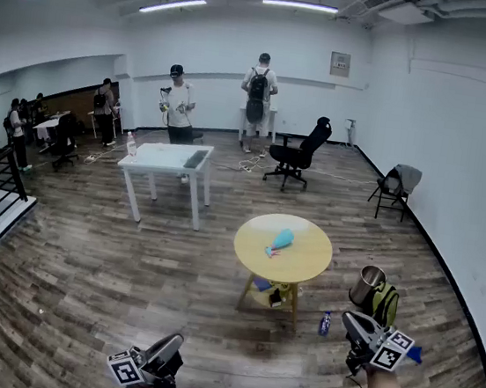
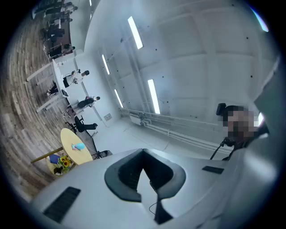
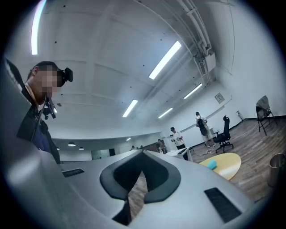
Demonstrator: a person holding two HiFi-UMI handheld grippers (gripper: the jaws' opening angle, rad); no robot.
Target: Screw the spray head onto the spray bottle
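Wood-plank flooring fills a wide white room, and the round yellow table (image 1: pixel 307 261) stands well ahead of the person, out of reach. On it lies a teal shape (image 1: pixel 283 237), probably the spray bottle on its side, with a small pink piece (image 1: pixel 269 252) touching its near end. That piece may be the spray head, but at this distance it is too small to tell, as is whether the two are joined. Both tools hang low at the person's sides, likely just carried on the walk over: the left gripper (image 1: pixel 172 345) and the right gripper (image 1: pixel 352 319) each have their jaws pressed together on nothing. Both gripper views tilt toward the ceiling lights, so they show little of the work. A metal can (image 1: pixel 367 286) stands on the floor by the right arm, and both forearms are cut off at the frame's bottom edge
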